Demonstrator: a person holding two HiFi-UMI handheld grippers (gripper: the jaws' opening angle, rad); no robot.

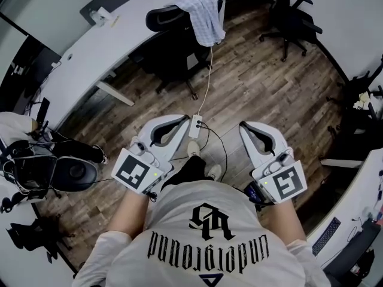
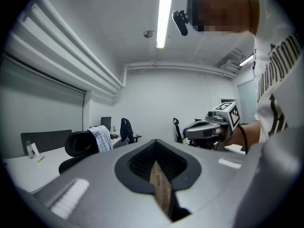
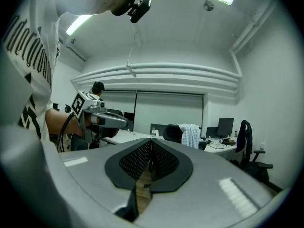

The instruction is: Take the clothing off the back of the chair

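A light checked shirt (image 1: 202, 14) hangs over the back of a black office chair (image 1: 164, 18) at the white desk, far ahead across the wooden floor. My left gripper (image 1: 181, 121) and right gripper (image 1: 245, 126) are held side by side in front of the person's body, both pointing toward the chair and well short of it. Each is shut with nothing between its jaws. In the left gripper view the shirt (image 2: 101, 137) and chair (image 2: 78, 144) show small at the left, beyond my left gripper (image 2: 156, 142). The right gripper view has the shirt (image 3: 191, 135) past my right gripper (image 3: 151, 139).
A long white desk (image 1: 90, 46) curves along the back left. A second black chair (image 1: 293, 17) stands at the back right. A white power strip (image 1: 195, 125) with its cable lies on the floor between the grippers. Black bags and gear (image 1: 54, 166) sit at the left.
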